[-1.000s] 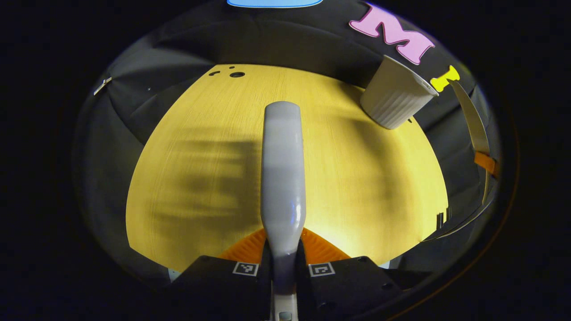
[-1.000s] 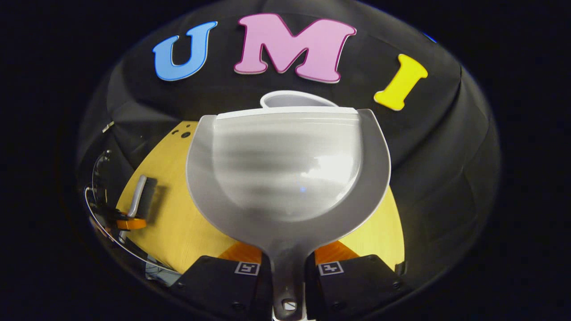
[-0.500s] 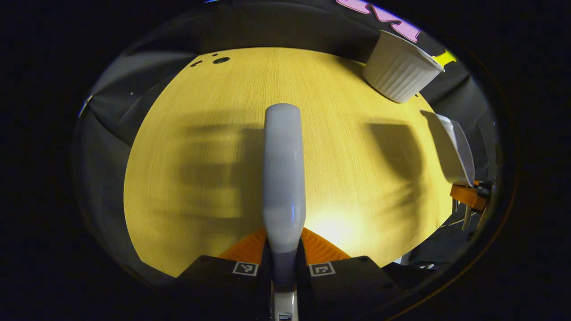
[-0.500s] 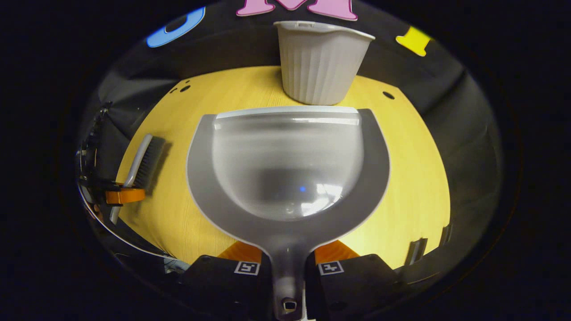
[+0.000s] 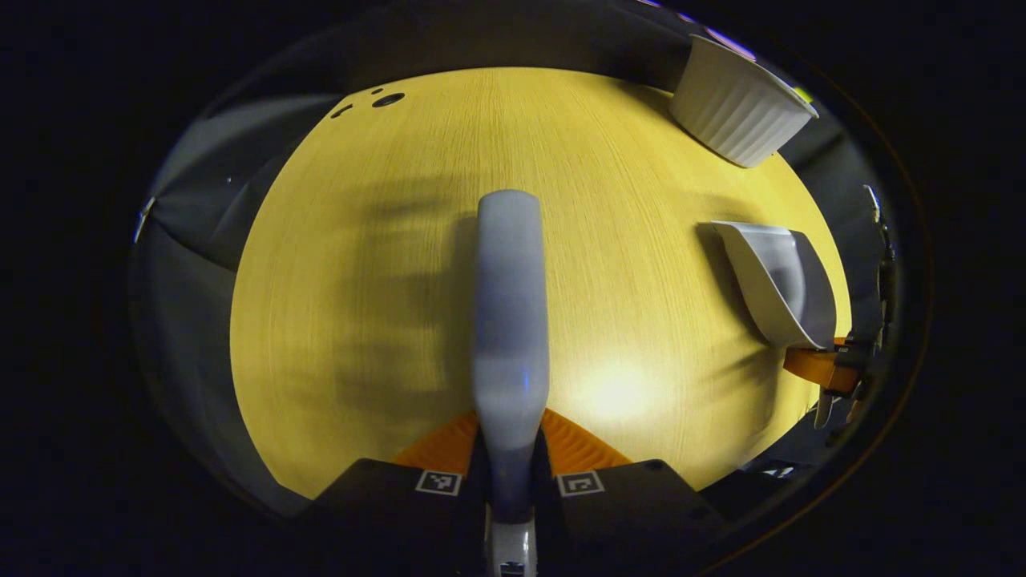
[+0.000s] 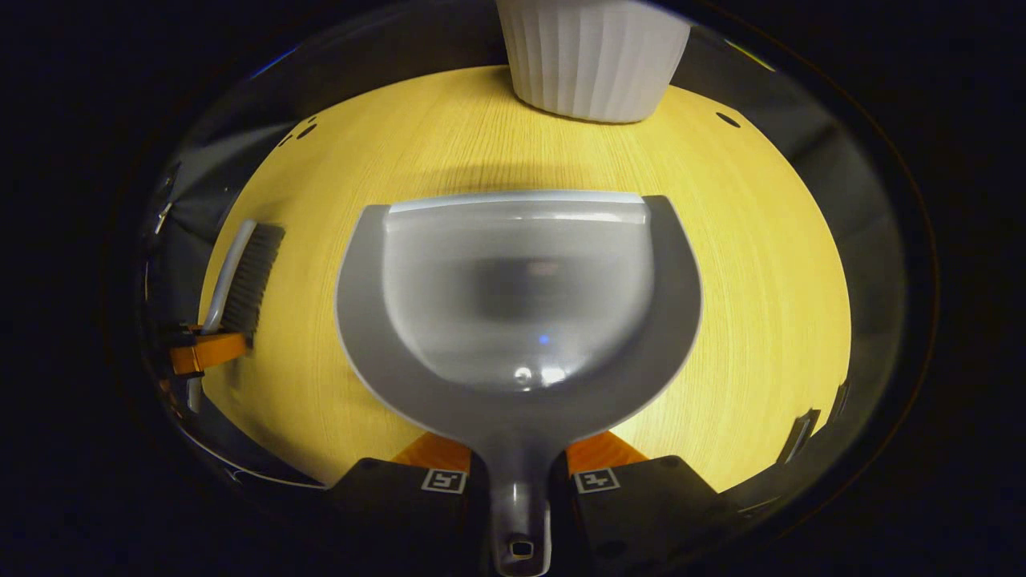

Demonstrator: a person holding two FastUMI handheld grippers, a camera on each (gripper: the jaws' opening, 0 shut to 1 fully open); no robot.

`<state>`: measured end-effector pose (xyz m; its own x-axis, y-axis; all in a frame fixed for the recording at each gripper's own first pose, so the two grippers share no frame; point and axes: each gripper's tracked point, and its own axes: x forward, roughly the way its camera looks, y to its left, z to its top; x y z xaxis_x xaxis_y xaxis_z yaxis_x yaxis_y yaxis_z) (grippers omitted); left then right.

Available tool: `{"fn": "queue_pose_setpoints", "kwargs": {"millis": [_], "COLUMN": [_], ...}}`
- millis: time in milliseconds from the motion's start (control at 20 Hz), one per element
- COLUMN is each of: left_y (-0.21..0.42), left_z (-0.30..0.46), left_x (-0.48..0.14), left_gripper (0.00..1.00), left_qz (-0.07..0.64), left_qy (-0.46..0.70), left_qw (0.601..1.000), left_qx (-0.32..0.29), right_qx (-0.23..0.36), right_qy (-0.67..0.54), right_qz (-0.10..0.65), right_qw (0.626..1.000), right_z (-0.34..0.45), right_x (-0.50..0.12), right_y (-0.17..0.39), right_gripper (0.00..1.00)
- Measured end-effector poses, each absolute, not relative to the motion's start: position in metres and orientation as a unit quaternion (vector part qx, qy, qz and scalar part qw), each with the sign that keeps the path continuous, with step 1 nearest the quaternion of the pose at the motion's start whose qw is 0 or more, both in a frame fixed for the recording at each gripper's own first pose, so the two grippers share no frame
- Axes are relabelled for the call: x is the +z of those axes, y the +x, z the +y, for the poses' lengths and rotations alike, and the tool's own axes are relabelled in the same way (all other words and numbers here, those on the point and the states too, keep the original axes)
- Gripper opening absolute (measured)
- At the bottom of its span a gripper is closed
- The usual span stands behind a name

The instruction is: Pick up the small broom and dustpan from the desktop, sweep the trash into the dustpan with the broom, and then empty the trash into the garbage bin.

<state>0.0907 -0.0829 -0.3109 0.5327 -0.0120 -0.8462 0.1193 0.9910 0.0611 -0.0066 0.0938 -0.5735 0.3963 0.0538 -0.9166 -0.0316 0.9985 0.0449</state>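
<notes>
The garbage bin (image 6: 591, 56) stood at the far edge of the desktop (image 6: 753, 264), a pale, tapering tub with ribbed sides; its inside could not be seen from either gripper view. The dustpan (image 6: 517, 296) was a grey scoop with a rounded back, a straight front lip and a glossy hollow that caught the light, and nothing lay in that hollow. Its lip pointed toward the bin, with a strip of bare wood between the two. Its narrow handle ran back between the fingers of the right gripper (image 6: 519, 481), which were pinched tight on it.

In the left gripper view the broom (image 5: 510, 320) showed from above as a smooth, rounded grey back, stretching away over the desktop (image 5: 361, 280). The left gripper (image 5: 510, 483) had its fingers clamped on the handle end. From the right gripper view the same broom (image 6: 240, 276) appeared at the left edge of the table, dark bristles hanging below a pale spine.

The desktop was yellow wood with a fine straight grain, soft shadows lying across it, and a few small dark holes near its far left corner. From the left gripper view the dustpan (image 5: 781, 280) was off to the right, nearer than the bin (image 5: 741, 104).
</notes>
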Motion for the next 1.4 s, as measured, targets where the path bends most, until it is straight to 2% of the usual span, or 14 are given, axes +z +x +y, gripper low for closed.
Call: {"fn": "queue_pose_setpoints", "kwargs": {"millis": [50, 100, 200, 250, 350, 400, 450, 500, 550, 600, 650, 700, 1000, 1400], "left_y": [0.088, 0.086, 0.084, 0.084, 0.083, 0.081, 0.078, 0.076, 0.076, 0.072, 0.065, 0.057, 0.022, -0.031], "left_z": [-0.085, -0.086, -0.090, -0.092, -0.093, -0.096, -0.097, -0.097, -0.097, -0.098, -0.099, -0.102, -0.126, -0.160], "left_x": [-0.310, -0.309, -0.309, -0.310, -0.308, -0.307, -0.304, -0.299, -0.294, -0.286, -0.272, -0.256, -0.173, -0.062], "left_gripper": [0.26, 0.31, 0.31, 0.27, 0.36, 0.39, 0.45, 0.58, 0.70, 0.82, 0.95, 0.96, 0.96, 0.95], "left_qz": [0.484, 0.483, 0.485, 0.485, 0.483, 0.480, 0.476, 0.470, 0.463, 0.453, 0.438, 0.421, 0.296, 0.052], "left_qy": [0.057, 0.058, 0.059, 0.059, 0.058, 0.058, 0.057, 0.054, 0.053, 0.050, 0.043, 0.031, -0.016, -0.003], "left_qw": [0.873, 0.873, 0.872, 0.872, 0.873, 0.875, 0.877, 0.881, 0.885, 0.890, 0.898, 0.907, 0.955, 0.998], "left_qx": [-0.034, -0.033, -0.031, -0.029, -0.026, -0.025, -0.024, -0.021, -0.018, -0.012, -0.005, -0.001, 0.003, 0.017], "right_qx": [0.029, 0.030, 0.033, 0.037, 0.048, 0.054, 0.061, 0.068, 0.067, 0.071, 0.071, 0.073, 0.083, 0.080], "right_qy": [0.005, 0.000, 0.006, 0.016, 0.038, 0.045, 0.054, 0.065, 0.066, 0.069, 0.076, 0.089, 0.117, 0.062], "right_qz": [0.554, 0.553, 0.556, 0.559, 0.559, 0.560, 0.560, 0.557, 0.553, 0.548, 0.536, 0.522, 0.412, 0.164], "right_qw": [0.832, 0.833, 0.831, 0.828, 0.827, 0.826, 0.825, 0.825, 0.828, 0.831, 0.838, 0.845, 0.900, 0.981], "right_z": [0.094, 0.095, 0.098, 0.102, 0.108, 0.111, 0.115, 0.119, 0.117, 0.114, 0.108, 0.103, 0.081, 0.059], "right_x": [-0.579, -0.580, -0.583, -0.582, -0.576, -0.574, -0.572, -0.568, -0.565, -0.556, -0.539, -0.522, -0.428, -0.302], "right_y": [-0.007, -0.006, -0.007, -0.008, -0.009, -0.010, -0.011, -0.012, -0.008, -0.010, -0.010, -0.009, 0.001, 0.007], "right_gripper": [0.35, 0.36, 0.36, 0.37, 0.43, 0.38, 0.67, 0.66, 0.80, 1.00, 0.99, 0.99, 0.99, 0.99]}}
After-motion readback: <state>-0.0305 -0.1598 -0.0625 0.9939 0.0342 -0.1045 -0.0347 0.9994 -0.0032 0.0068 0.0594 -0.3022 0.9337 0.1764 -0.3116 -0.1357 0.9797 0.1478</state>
